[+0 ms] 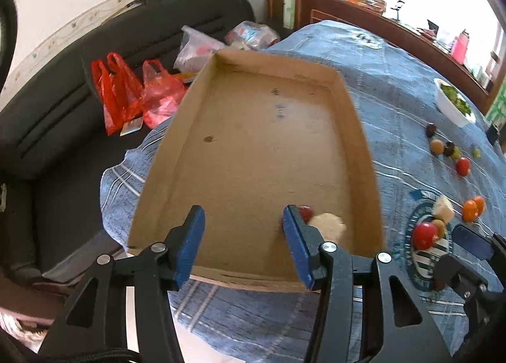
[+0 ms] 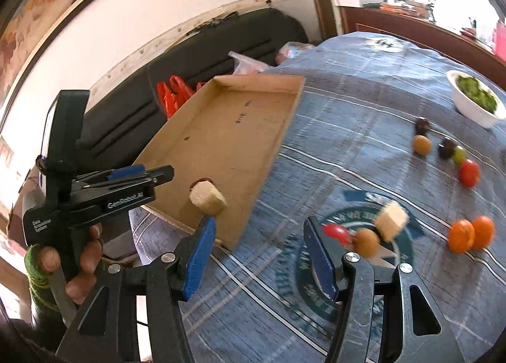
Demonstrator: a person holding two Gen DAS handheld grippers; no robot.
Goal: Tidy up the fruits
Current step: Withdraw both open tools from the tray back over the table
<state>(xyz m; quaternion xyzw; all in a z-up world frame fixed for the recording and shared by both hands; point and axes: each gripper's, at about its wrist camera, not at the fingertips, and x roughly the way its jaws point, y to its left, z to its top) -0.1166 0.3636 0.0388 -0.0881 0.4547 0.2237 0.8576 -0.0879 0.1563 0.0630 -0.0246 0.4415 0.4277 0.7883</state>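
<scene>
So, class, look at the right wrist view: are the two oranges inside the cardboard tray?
No, the two oranges lie on the blue tablecloth, well to the right of the cardboard tray.

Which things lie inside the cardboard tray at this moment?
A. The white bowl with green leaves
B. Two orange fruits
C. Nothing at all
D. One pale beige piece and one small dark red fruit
D: near the front corner of the cardboard tray, a pale beige piece lies with a small dark red fruit just behind it; the orange fruits and the white bowl sit on the blue cloth.
</scene>
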